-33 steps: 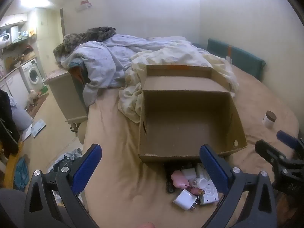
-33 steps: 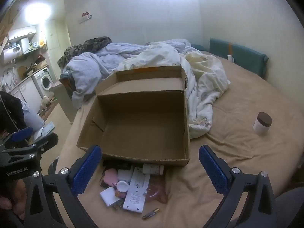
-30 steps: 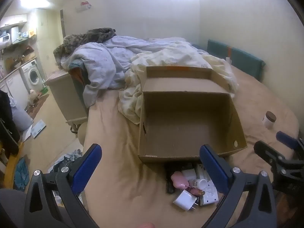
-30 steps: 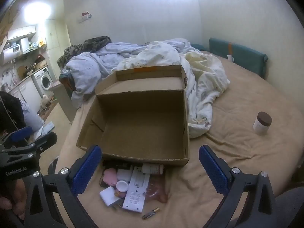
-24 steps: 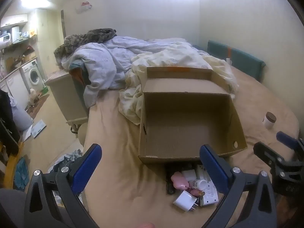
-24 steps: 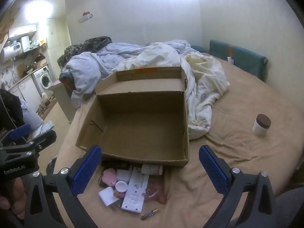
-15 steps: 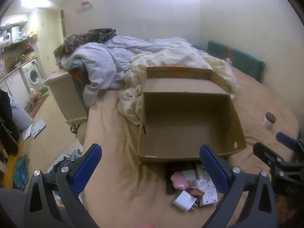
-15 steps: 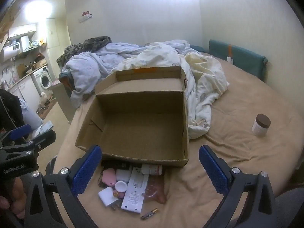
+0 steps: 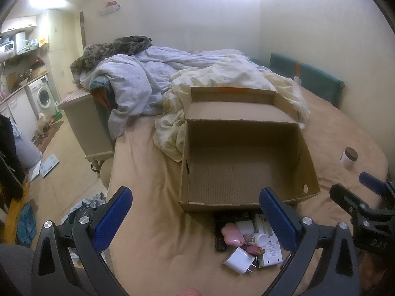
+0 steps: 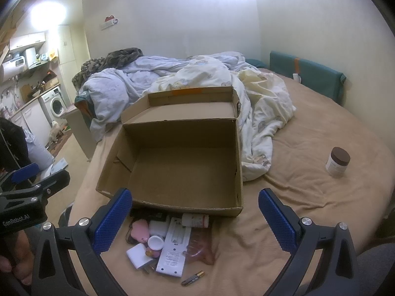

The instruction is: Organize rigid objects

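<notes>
Right wrist view: cardboard box [image 10: 182,162] empty on bed [image 10: 308,197], clutter pile [image 10: 165,241] just near of its front wall, untouched. Barely any shift over last second, slight drift only. Right tongs [image 10: 195,222] and left tongs [image 9: 195,219] wide, empty, hovering. No pick started.
</notes>
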Available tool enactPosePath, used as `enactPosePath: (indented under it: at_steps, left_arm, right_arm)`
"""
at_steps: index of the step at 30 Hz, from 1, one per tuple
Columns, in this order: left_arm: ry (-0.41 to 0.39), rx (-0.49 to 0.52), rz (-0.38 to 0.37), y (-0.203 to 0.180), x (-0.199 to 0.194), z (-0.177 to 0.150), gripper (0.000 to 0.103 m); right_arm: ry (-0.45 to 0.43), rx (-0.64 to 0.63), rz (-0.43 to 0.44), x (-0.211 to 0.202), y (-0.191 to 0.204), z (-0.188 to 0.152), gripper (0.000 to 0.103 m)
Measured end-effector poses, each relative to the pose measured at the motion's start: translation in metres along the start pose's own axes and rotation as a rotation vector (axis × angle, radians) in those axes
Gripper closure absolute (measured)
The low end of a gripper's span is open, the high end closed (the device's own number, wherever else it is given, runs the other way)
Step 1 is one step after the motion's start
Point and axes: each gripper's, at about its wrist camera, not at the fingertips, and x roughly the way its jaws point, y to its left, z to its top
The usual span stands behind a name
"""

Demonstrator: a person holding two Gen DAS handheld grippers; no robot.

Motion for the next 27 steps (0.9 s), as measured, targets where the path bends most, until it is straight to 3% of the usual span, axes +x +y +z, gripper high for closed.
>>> enactPosePath:
  at_steps: [27]
  left_arm:
    - [0.001, 0.0, -0.004, 0.0011, 0.0003, 0.001, 0.001]
  right_arm:
    - [-0.002, -0.002, -0.007, -0.0012, -0.0074, 0.003, 0.0]
